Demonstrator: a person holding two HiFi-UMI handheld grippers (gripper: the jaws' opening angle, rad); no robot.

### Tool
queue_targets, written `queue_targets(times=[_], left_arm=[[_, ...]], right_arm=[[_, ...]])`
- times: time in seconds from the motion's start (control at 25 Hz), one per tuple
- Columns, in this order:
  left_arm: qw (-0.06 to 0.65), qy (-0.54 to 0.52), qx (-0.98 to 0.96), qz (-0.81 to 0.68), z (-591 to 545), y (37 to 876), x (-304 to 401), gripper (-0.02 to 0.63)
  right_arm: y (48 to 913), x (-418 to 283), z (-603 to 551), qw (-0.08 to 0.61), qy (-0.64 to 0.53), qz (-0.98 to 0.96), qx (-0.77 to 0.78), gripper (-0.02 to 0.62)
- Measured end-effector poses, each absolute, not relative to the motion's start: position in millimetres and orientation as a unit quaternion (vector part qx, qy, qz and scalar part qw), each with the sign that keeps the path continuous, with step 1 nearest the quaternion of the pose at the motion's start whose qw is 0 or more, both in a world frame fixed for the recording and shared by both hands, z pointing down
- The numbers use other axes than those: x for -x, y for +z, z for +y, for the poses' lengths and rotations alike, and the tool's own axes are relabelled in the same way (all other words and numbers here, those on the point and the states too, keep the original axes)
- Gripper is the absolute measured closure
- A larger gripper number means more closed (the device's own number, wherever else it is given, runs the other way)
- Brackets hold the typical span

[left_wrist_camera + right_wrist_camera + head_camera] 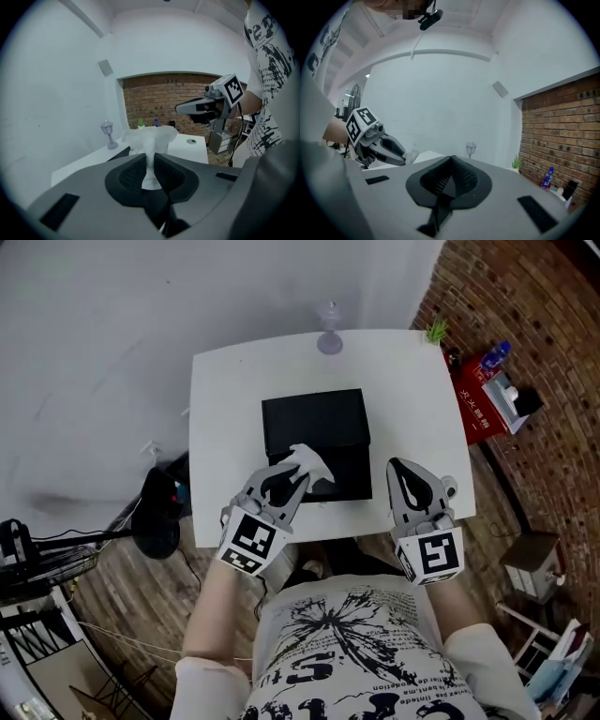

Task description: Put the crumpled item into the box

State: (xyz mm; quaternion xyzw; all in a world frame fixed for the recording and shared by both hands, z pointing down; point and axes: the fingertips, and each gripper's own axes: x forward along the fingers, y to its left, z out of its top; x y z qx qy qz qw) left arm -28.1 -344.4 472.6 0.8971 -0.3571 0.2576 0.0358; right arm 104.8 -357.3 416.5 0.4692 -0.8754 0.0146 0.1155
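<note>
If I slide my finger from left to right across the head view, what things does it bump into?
Dark object on the floor → left claw, pinching the crumpled item → right claw, shut with nothing in it → blue bottle.
</note>
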Motion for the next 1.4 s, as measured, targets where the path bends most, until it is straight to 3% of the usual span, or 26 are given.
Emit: queue_targets(times=[0.56, 1.12, 1.4], left_arm=[[0.121, 0.4, -0.874, -0.249, -372.8, 611.7, -5.1, 0.541], [0.095, 0.469, -0.858, -0.185, -369.8, 659.6, -16.7, 0.532], [0.11, 0.435, -0.865, -0.226, -370.9, 638.0, -15.0, 0.43]], right_arm=[[460.0, -142.3, -408.7, 0.11, 0.053, -0.868, -0.482, 0.58], [481.4, -142.3, -397.1, 0.152, 0.059, -0.859, -0.486, 0.58], [467.5, -141.3, -384.2, 0.141, 0.064, -0.856, -0.493, 0.58]])
